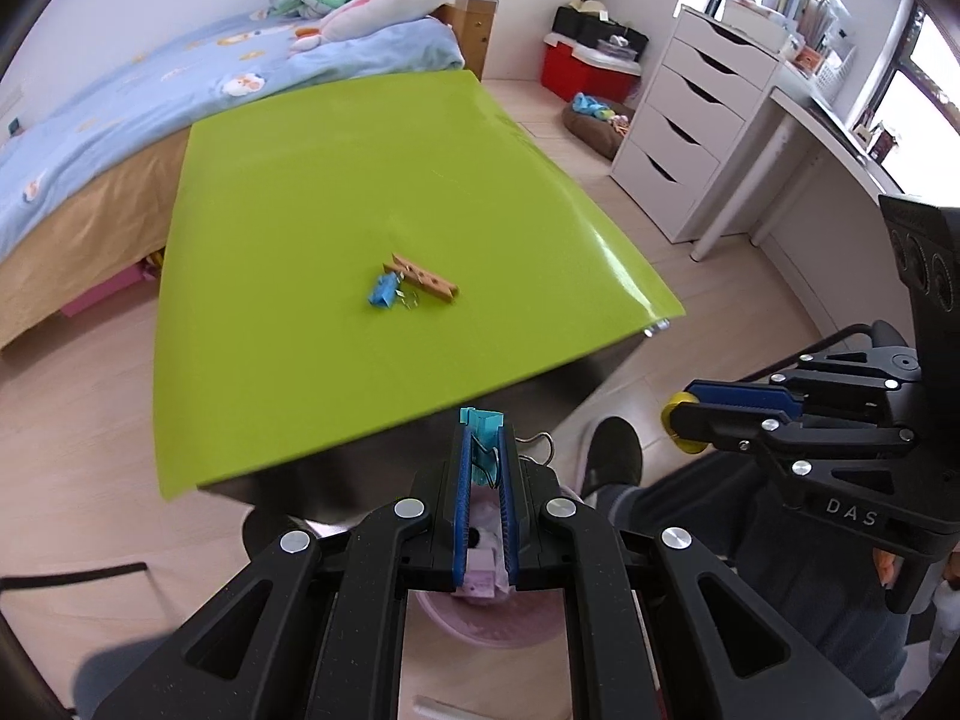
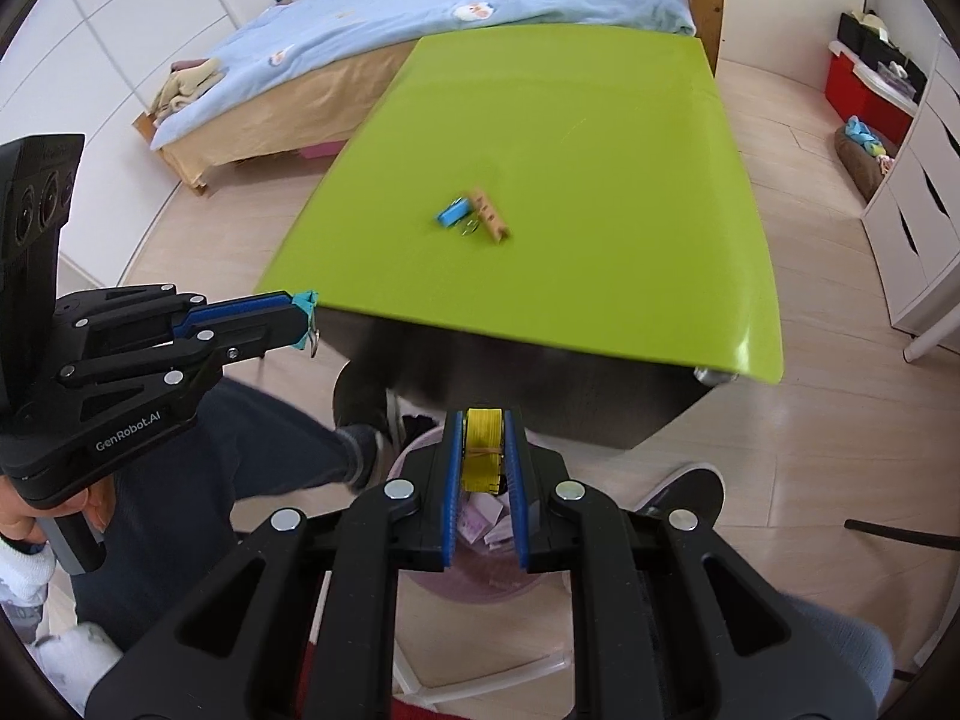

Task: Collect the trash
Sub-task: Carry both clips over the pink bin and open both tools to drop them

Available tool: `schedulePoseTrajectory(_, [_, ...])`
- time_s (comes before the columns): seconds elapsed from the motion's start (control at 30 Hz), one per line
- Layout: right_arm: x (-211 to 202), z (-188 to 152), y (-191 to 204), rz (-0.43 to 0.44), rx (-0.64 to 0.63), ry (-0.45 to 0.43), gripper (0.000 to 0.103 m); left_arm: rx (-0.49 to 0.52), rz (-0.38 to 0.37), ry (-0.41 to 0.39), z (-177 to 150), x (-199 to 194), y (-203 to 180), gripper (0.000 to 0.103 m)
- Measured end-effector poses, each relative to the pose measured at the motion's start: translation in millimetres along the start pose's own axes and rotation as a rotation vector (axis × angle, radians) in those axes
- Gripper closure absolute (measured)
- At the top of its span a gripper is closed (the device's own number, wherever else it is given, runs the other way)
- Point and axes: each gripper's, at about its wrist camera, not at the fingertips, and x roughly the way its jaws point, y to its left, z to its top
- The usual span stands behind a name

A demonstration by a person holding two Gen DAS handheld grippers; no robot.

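My left gripper (image 1: 483, 450) is shut on a teal binder clip (image 1: 480, 423), held below the near edge of the green table (image 1: 360, 180). It also shows in the right wrist view (image 2: 300, 318). My right gripper (image 2: 483, 450) is shut on a yellow roll of tape (image 2: 480, 450), also seen in the left wrist view (image 1: 681, 423). Both hang over a pink trash bin (image 2: 420, 576) holding paper scraps. On the table lie a blue binder clip (image 1: 382, 291), a wooden clothespin (image 1: 426, 279) and a small paper clip (image 1: 411, 302).
A bed (image 1: 120, 120) with a blue cover stands left of the table. A white drawer unit (image 1: 690, 120) and desk stand at the right. The person's legs and shoe (image 1: 612, 456) are beside the bin. A chair frame (image 2: 900, 531) is at the right.
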Motion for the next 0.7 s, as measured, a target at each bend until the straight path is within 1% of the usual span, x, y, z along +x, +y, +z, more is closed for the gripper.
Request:
schedulePoseTrajectory(0.27, [1, -28, 15, 0.046, -0.021, 0.032, 0.090, -0.011, -0.011, 0.005, -30, -12, -5, 0.095])
schedulePoseTrajectory(0.4, [7, -30, 20, 0.058, -0.031, 0.045, 0.088, -0.018, -0.019, 0.012, -38, -14, -5, 0.095])
schedulePoseTrajectory(0.47, [8, -30, 19, 0.044, -0.030, 0.045, 0.070, -0.021, -0.022, 0.014, -40, -14, -4, 0.095])
schedulePoseTrajectory(0.5, [8, -29, 18, 0.038, -0.027, 0.042, 0.045, -0.021, -0.021, 0.013, -40, -15, -4, 0.095])
schedulePoseTrajectory(0.53, [7, -29, 17, 0.036, -0.021, 0.034, 0.030, -0.022, -0.022, 0.013, -40, -15, -4, 0.095])
schedulePoseTrajectory(0.57, [6, -29, 16, 0.033, -0.018, 0.026, 0.026, -0.022, -0.022, 0.013, -41, -15, -4, 0.095])
schedulePoseTrajectory(0.6, [5, -28, 15, 0.021, -0.018, 0.023, 0.018, -0.021, -0.023, 0.013, -41, -15, -4, 0.095])
schedulePoseTrajectory(0.63, [3, -28, 14, 0.004, -0.016, 0.014, 0.013, -0.020, -0.025, 0.014, -41, -15, -4, 0.095])
schedulePoseTrajectory(0.7, [0, -28, 11, -0.006, -0.009, 0.006, 0.011, -0.016, -0.028, 0.017, -41, -14, -5, 0.095])
